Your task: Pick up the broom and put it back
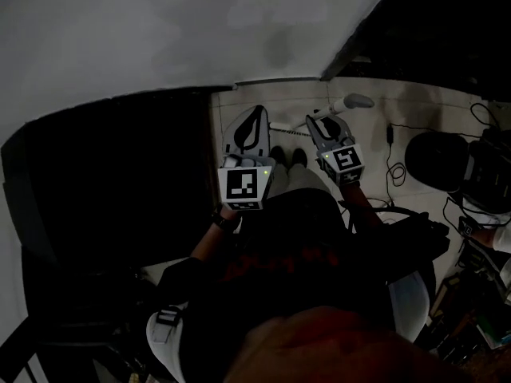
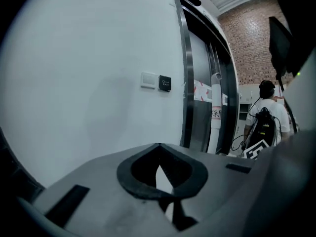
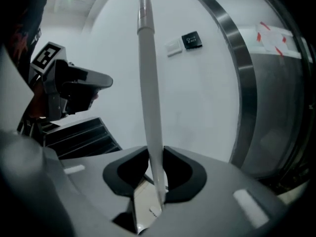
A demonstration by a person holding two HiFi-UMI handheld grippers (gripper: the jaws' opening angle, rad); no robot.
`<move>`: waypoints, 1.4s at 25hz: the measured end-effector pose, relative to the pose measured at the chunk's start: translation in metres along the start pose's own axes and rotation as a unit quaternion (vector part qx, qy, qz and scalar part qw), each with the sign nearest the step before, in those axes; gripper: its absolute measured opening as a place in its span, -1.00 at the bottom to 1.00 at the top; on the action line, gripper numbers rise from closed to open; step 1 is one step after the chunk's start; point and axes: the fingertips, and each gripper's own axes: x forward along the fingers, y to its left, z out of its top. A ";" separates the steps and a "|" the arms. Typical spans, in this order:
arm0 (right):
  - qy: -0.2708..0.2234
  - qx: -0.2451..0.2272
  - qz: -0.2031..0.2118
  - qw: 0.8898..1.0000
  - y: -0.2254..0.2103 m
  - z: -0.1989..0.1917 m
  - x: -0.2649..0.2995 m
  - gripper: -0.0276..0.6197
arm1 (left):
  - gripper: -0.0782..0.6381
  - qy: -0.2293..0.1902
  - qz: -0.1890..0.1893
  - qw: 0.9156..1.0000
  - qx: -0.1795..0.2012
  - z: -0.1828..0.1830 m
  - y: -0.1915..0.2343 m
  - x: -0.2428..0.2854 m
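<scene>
Our right gripper pinches the white broom handle, upright at frame centre before the wall, our left gripper pressed together empty; we judge the put-back underway, next needing a steady lean there

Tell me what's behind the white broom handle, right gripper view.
A plain white wall with a white switch plate and black panel; the strip behind the white broom handle is hidden.
</scene>
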 end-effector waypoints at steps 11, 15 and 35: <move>0.009 -0.016 0.008 1.000 -0.016 -0.021 0.046 -0.63 | -0.77 0.028 0.018 0.999 -0.007 -0.026 0.010 0.012; -0.019 -0.025 0.010 0.999 -0.017 0.010 0.040 -0.63 | -0.77 0.021 -0.016 1.000 -0.001 -0.022 -0.004 0.025; -0.093 -0.036 -0.030 0.995 0.011 0.076 -0.050 -0.63 | -0.77 -0.078 -0.079 0.994 0.002 0.039 -0.021 -0.034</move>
